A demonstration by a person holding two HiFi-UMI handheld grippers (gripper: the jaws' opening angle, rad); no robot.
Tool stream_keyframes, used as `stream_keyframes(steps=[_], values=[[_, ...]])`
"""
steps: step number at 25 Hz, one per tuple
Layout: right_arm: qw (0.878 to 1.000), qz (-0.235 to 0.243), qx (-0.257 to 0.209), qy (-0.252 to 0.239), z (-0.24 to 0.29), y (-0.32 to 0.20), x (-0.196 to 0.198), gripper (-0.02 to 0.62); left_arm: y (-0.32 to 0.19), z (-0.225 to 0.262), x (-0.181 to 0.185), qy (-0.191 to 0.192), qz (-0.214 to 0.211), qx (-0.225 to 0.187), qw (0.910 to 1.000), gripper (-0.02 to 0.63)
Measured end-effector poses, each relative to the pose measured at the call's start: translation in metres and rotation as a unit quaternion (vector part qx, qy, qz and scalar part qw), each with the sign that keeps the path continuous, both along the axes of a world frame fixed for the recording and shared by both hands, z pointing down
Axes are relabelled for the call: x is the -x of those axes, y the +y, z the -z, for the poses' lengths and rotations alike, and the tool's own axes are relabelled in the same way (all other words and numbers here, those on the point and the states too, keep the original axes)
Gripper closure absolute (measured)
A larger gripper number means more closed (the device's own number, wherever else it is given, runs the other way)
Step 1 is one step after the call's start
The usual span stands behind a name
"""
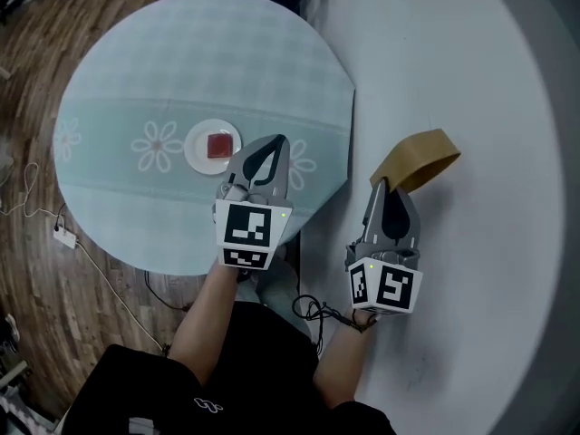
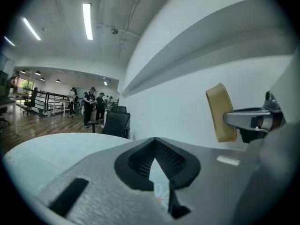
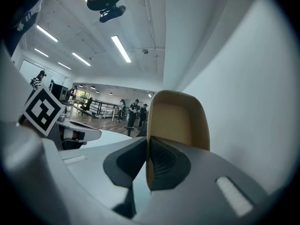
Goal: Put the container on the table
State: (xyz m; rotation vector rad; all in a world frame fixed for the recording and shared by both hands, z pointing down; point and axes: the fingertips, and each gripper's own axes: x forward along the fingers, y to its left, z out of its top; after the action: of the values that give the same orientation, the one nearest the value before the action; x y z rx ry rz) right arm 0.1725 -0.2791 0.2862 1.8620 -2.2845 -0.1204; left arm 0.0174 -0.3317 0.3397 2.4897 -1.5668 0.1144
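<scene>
A tan, open container (image 1: pixel 419 157) hangs off the right of the round table (image 1: pixel 136 80), in front of a white wall. My right gripper (image 1: pixel 382 185) is shut on its rim; in the right gripper view one wall of the container (image 3: pixel 180 118) sits pinched between the pads at my right gripper (image 3: pixel 147 144). My left gripper (image 1: pixel 272 143) is above the table's right part, beside a white plate (image 1: pixel 196 149), shut with nothing in it. From the left gripper view, my left gripper (image 2: pixel 154 143) points over the table, and the container (image 2: pixel 221 112) shows to the right.
The plate bears a red square piece (image 1: pixel 218 145). A curved white wall (image 1: pixel 471 62) runs along the table's right side. A cable and power strip (image 1: pixel 63 236) lie on the wood floor at left. An office chair (image 2: pixel 116 122) and people stand far behind the table.
</scene>
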Motion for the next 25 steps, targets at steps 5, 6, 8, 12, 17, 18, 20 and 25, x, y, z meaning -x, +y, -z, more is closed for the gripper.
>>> stream_keyframes(steps=[5, 6, 8, 12, 17, 18, 20, 25], values=[[1.000, 0.014, 0.010, 0.001, -0.005, -0.022, -0.004, 0.574, -0.018, -0.004, -0.004, -0.006, 0.008, 0.009, 0.9999, 0.604], [1.000, 0.019, 0.012, 0.002, -0.005, -0.025, -0.004, 0.574, -0.021, -0.004, -0.005, -0.006, 0.010, 0.009, 0.9999, 0.604], [0.999, 0.033, 0.029, 0.007, -0.013, -0.031, 0.000, 0.574, -0.025, -0.006, -0.006, -0.006, 0.013, 0.015, 0.9998, 0.604], [0.993, 0.048, 0.098, 0.034, -0.054, -0.039, 0.006, 0.574, -0.024, -0.035, -0.015, -0.013, 0.009, 0.046, 0.9988, 0.604], [0.980, 0.080, 0.174, 0.046, -0.115, -0.043, 0.020, 0.574, -0.019, -0.083, -0.017, -0.022, 0.013, 0.096, 0.9951, 0.604], [0.976, 0.087, 0.191, 0.052, -0.128, -0.044, 0.024, 0.574, -0.018, -0.092, -0.016, -0.024, 0.014, 0.104, 0.9942, 0.604], [0.966, 0.104, 0.227, 0.064, -0.157, -0.046, 0.031, 0.574, -0.019, -0.108, -0.015, -0.026, 0.016, 0.116, 0.9928, 0.604], [0.926, 0.148, 0.332, 0.105, -0.235, -0.036, 0.045, 0.573, -0.011, -0.152, -0.010, -0.038, 0.029, 0.152, 0.9871, 0.603]])
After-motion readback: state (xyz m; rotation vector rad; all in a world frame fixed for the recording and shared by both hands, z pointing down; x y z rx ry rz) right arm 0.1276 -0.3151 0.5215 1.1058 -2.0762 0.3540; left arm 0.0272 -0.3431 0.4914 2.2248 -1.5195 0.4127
